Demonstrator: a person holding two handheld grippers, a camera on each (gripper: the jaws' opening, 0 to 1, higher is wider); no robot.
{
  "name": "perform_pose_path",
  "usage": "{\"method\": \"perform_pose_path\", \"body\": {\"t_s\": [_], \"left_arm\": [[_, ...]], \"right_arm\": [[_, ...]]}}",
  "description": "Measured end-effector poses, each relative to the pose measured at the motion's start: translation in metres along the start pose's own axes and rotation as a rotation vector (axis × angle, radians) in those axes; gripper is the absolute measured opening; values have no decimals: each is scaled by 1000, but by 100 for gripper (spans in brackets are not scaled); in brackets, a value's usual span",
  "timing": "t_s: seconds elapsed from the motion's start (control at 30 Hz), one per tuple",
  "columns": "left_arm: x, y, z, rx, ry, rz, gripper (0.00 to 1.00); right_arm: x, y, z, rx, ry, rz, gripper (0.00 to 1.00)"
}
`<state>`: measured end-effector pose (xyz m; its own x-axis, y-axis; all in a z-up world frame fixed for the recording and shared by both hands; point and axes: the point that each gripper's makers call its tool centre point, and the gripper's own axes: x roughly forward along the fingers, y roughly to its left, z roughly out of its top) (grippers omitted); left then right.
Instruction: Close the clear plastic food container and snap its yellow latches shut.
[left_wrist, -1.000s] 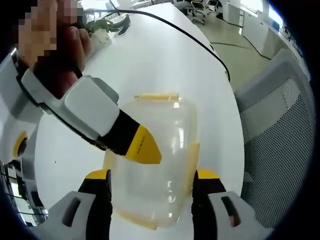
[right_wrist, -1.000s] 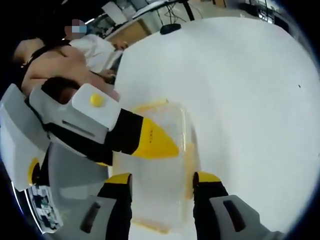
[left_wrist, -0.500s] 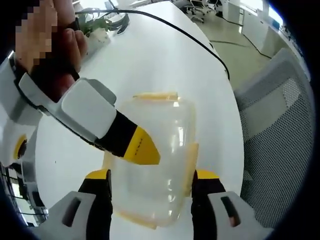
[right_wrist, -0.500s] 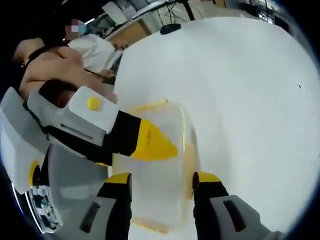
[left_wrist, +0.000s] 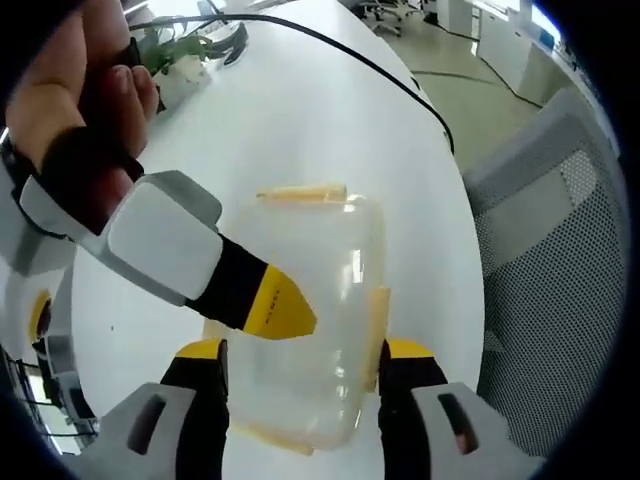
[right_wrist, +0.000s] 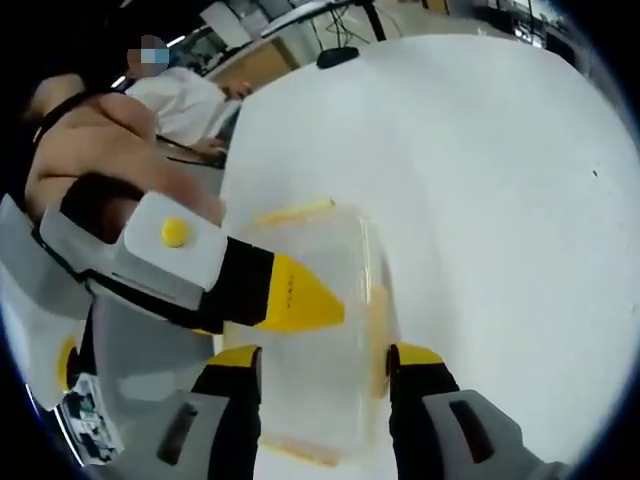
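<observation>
Lid looks seated on the clear container (left_wrist: 305, 310), judging by the smooth domed top, so closing seems done – what's left is the latches. Can't tell for sure which yellow latches are snapped: the far latch (left_wrist: 298, 191) lies flat along the far edge, the side latch (left_wrist: 376, 320) runs down the side wall by the jaw, the near edge shows a yellow strip low between the jaws.

Left gripper view, left to right: a hand (left_wrist: 75, 105) holding the right gripper (left_wrist: 283, 312), grey-white plastic body, black jaw with a wedge-shaped yellow tip resting on or just above the lid. I cannot tell whether that tip presses. Then the container on the white table (left_wrist: 300, 110) – glossy, translucent, rounded corners. Left gripper (left_wrist: 300, 365) has jaws parted wide, one on each side of the container, close to its walls; grip contact unclear. Right of that a grey mesh chair (left_wrist: 560, 260), a black cable (left_wrist: 380, 75) across the table further back.

Right gripper view, left to right: the left gripper (right_wrist: 300, 305) coming in with a yellow dot on its grey body, yellow wedge tip over the lid. Container (right_wrist: 320, 330) sits between the right gripper's own jaws (right_wrist: 325, 365), spread apart, flanking it. Matte white tabletop beyond, smooth
</observation>
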<state>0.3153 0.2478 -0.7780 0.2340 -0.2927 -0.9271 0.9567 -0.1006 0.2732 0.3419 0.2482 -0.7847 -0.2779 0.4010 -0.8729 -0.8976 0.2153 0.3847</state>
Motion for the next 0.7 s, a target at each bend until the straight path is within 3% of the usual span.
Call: {"method": "perform_pose_path", "body": {"t_s": [0.13, 0.23, 0.43, 0.53, 0.6, 0.7], "left_arm": [[1, 0, 0, 16, 5, -4, 61], [1, -3, 1, -14, -7, -31, 68], [0, -6, -1, 22, 4, -28, 71], [-3, -3, 1, -11, -11, -36, 72], [-8, -7, 5, -59, -47, -87, 71], [-11, -8, 1, -100, -41, -135, 77]], "right_arm": [[-2, 0, 0, 11, -1, -15, 51], [-3, -1, 0, 0, -16, -28, 50], [-4, 2, 0, -49, -19, -55, 52], [-5, 2, -3, -45, -14, -62, 57], [-7, 3, -5, -42, -13, -69, 60], [-9, 5, -4, -37, -38, -69, 60]]}}
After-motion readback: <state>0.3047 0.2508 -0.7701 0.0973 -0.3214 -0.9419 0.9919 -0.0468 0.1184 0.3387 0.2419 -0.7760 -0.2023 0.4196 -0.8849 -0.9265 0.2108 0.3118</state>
